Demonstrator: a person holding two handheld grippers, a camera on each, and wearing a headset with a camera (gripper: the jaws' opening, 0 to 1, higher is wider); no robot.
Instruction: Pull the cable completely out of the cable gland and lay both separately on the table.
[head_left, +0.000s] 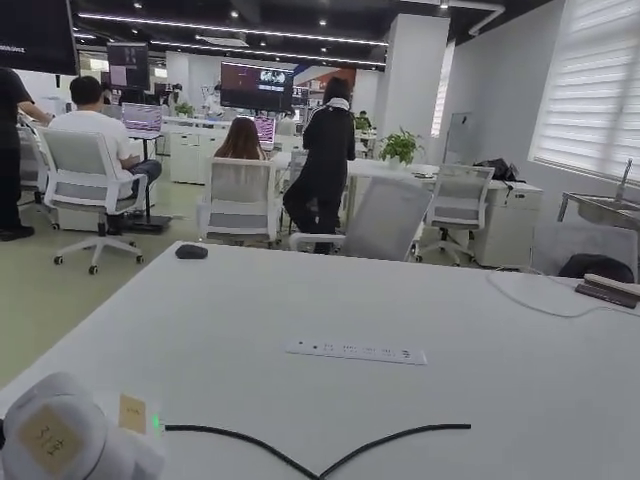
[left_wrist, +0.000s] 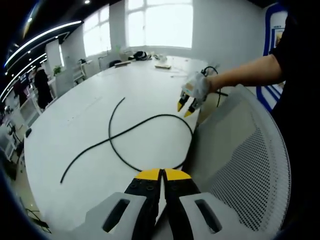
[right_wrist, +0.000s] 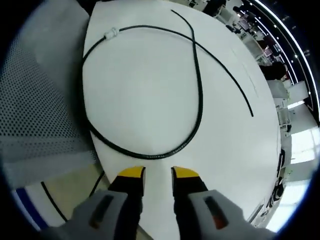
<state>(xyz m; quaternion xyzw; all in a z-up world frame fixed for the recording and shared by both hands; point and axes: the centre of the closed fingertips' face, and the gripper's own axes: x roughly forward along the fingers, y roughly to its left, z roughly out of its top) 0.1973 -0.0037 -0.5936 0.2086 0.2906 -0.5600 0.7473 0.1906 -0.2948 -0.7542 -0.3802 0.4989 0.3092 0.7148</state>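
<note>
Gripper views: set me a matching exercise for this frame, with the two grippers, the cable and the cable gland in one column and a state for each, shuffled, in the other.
Things:
1. left gripper
2. right gripper
3. cable gland
4. cable

States:
A. white, sitting on the cable
B. jaws apart, nothing between them
C. black, lying in a loop that crosses itself on the table
D. jaws closed together, nothing between them

Pairs: 1-D, 2-B, 3-A, 4-C.
</note>
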